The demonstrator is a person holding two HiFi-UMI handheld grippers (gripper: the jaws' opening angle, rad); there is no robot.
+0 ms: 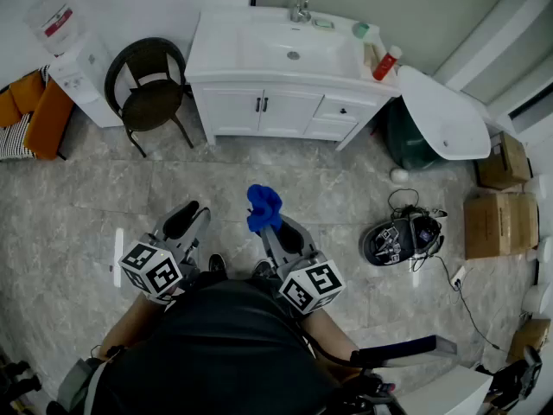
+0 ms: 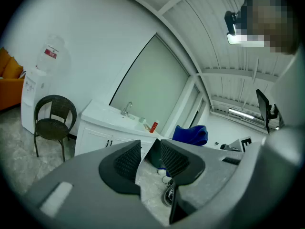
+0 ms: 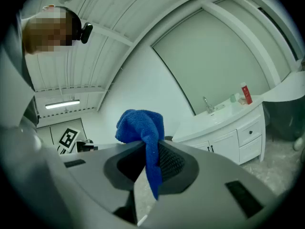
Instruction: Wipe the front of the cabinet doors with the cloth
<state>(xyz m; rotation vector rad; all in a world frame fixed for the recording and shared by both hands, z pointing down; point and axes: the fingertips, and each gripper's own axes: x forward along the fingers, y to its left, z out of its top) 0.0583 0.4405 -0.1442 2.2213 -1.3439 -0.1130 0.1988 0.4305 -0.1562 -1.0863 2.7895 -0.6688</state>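
The white vanity cabinet [image 1: 259, 111] with its two doors stands against the far wall, well ahead of me; it also shows small in the left gripper view [image 2: 102, 140] and the right gripper view [image 3: 224, 144]. A blue cloth [image 1: 263, 206] sticks up out of my right gripper [image 1: 270, 227], which is shut on it. The cloth [image 3: 140, 128] bunches above the jaws and one end hangs down between them at the right gripper [image 3: 150, 161]. My left gripper [image 1: 183, 220] is held level beside it, jaws close together and holding nothing [image 2: 150, 156]. Both grippers are far from the doors.
A dark wicker chair [image 1: 151, 85] and a water dispenser [image 1: 78, 67] stand left of the cabinet. A white oval tabletop [image 1: 445, 115] and a green bin [image 1: 406, 141] are at its right. A dark helmet-like device with cables [image 1: 402, 239] and cardboard boxes [image 1: 499, 223] lie on the floor at right.
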